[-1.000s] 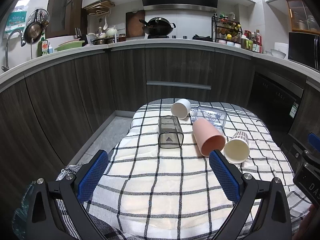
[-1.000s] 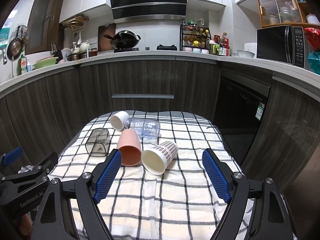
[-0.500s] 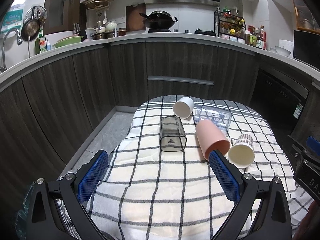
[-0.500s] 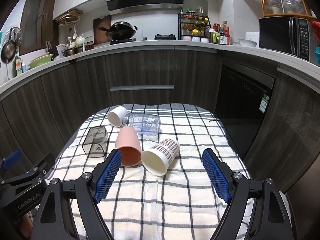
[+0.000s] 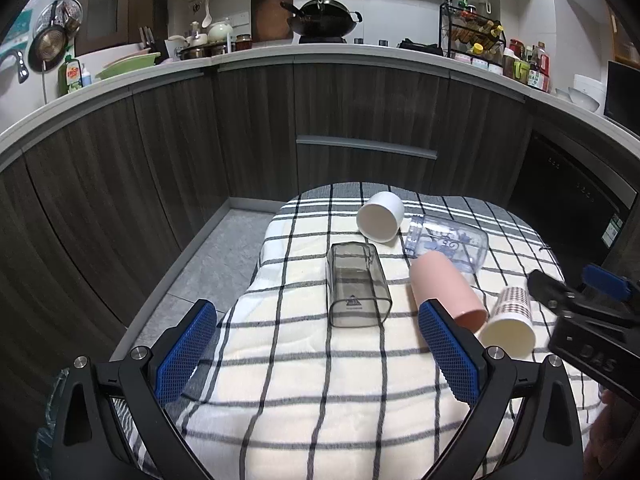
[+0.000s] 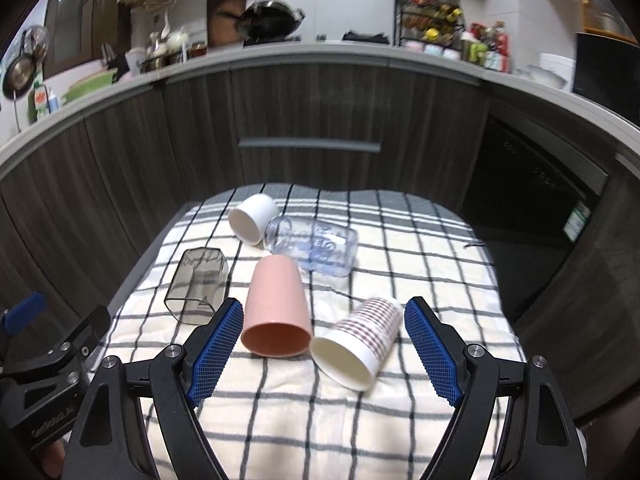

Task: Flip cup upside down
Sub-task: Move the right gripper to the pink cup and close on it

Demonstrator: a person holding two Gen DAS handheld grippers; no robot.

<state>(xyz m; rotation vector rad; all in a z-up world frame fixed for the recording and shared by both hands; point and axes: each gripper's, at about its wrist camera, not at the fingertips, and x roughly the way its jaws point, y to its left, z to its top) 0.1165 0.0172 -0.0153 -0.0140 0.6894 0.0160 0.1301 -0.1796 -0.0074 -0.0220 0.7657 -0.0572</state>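
Observation:
Several cups lie on their sides on a checked cloth (image 5: 320, 392): a smoky square cup (image 5: 356, 290) (image 6: 198, 282), a pink cup (image 5: 446, 290) (image 6: 276, 306), a checked paper cup (image 5: 508, 322) (image 6: 358, 342), a white cup (image 5: 380, 216) (image 6: 252, 218) and a clear jar (image 5: 446, 242) (image 6: 312, 246). My left gripper (image 5: 318, 350) is open and empty, short of the smoky cup. My right gripper (image 6: 322, 344) is open and empty, its jaws on either side of the pink and paper cups' mouths, not touching.
The cloth covers a small table whose left edge (image 5: 256, 276) drops to a grey floor (image 5: 192, 276). Dark cabinets (image 5: 360, 120) stand behind, a dishwasher (image 6: 536, 184) to the right. Each gripper shows in the other's view: the right (image 5: 588, 320) and the left (image 6: 44, 356).
Both grippers have moved forward and down toward the cups. The right gripper now brackets the mouths of the pink and paper cups. The cups have not moved.

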